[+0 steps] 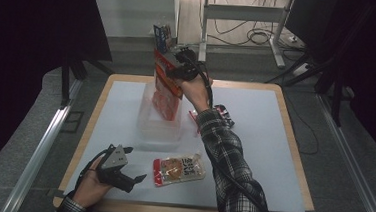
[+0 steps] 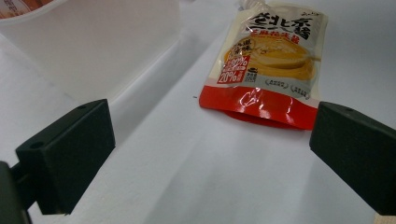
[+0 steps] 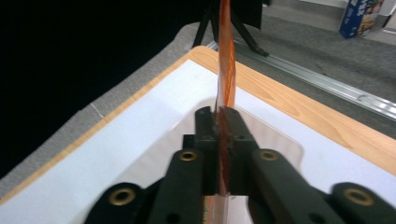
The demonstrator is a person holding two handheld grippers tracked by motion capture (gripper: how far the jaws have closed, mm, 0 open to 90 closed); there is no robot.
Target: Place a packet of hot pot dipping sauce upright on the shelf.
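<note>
Red packet (image 1: 166, 82) in right gripper's (image 1: 181, 68) clamped jaws above clear bin (image 1: 158, 126); left gripper (image 1: 130, 178) agape.

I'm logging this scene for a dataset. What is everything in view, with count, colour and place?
Clear tub: one, see-through, on the white mat, left of middle.
Red packet: one, red and orange, pinched upright above the tub.
Pouch: one, red and yellow, lying flat near the front edge.
Small packet: one, dark and red, partly behind the right sleeve.
Box: one, blue, on the floor beyond the table.
Right gripper: shut on the red packet.
Left gripper: open, beside the pouch.
</note>
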